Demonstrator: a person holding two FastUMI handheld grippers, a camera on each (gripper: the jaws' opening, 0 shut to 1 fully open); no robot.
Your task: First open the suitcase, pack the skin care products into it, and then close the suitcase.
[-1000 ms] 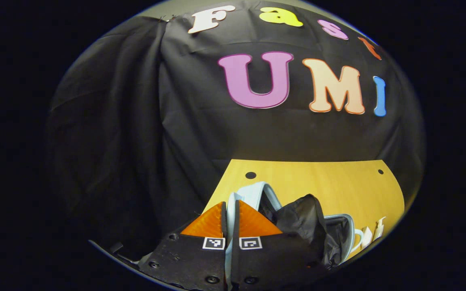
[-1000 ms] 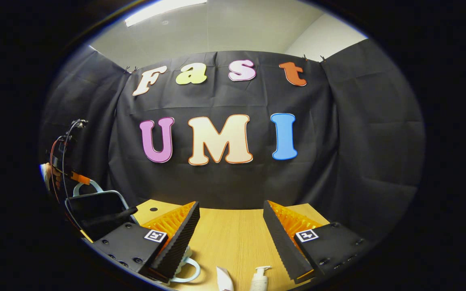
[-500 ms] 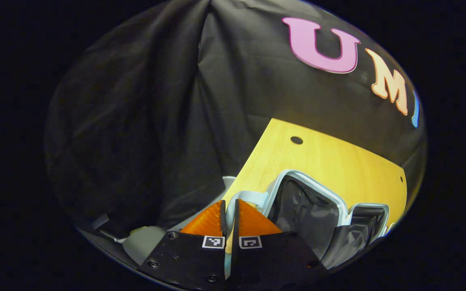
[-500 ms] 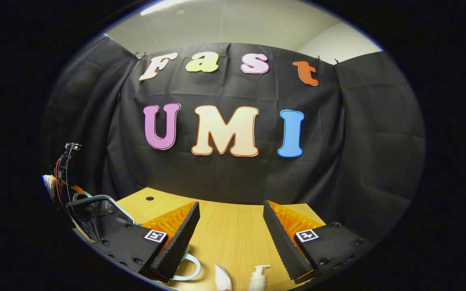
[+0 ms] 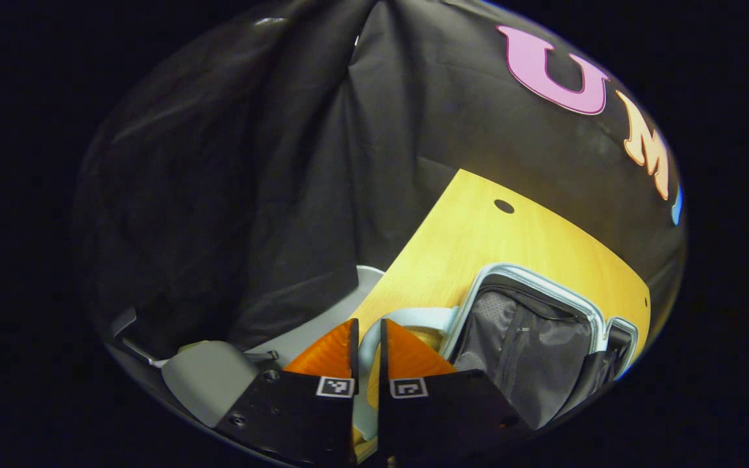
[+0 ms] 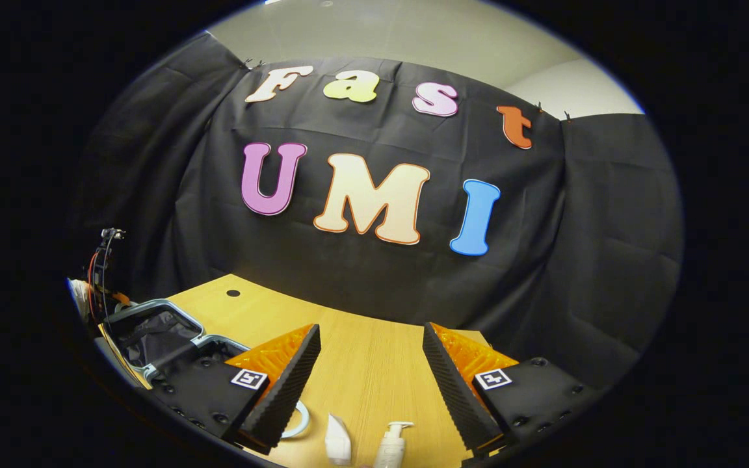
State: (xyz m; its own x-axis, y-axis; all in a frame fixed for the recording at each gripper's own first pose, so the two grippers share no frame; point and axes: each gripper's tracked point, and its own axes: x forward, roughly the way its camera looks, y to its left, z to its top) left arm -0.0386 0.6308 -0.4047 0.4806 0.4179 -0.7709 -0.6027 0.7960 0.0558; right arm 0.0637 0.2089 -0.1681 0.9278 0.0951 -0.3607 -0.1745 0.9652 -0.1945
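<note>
The suitcase (image 5: 524, 344) has a light blue rim and grey lining, and its lid lies open and low over the wooden table (image 5: 478, 240). My left gripper (image 5: 367, 335) is shut on the suitcase's light blue handle (image 5: 413, 318) at the lid's outer edge. In the right gripper view the open suitcase (image 6: 153, 331) sits at the far left, with the left gripper (image 6: 98, 286) and its wires behind it. My right gripper (image 6: 371, 327) hangs open above the table, nothing between its fingers. Below it stand a white tube (image 6: 337, 447) and a white pump bottle (image 6: 391, 445).
A light blue loop (image 6: 298, 421) lies beside my right gripper's left finger. The table's left edge (image 5: 407, 260) drops off next to the lid, with a grey object (image 5: 205, 380) below it. A small round hole (image 5: 503, 206) marks the far tabletop.
The lid has swung from nearly upright down toward the table, carried by my left gripper on the handle. My right gripper has tilted slightly and stays open.
</note>
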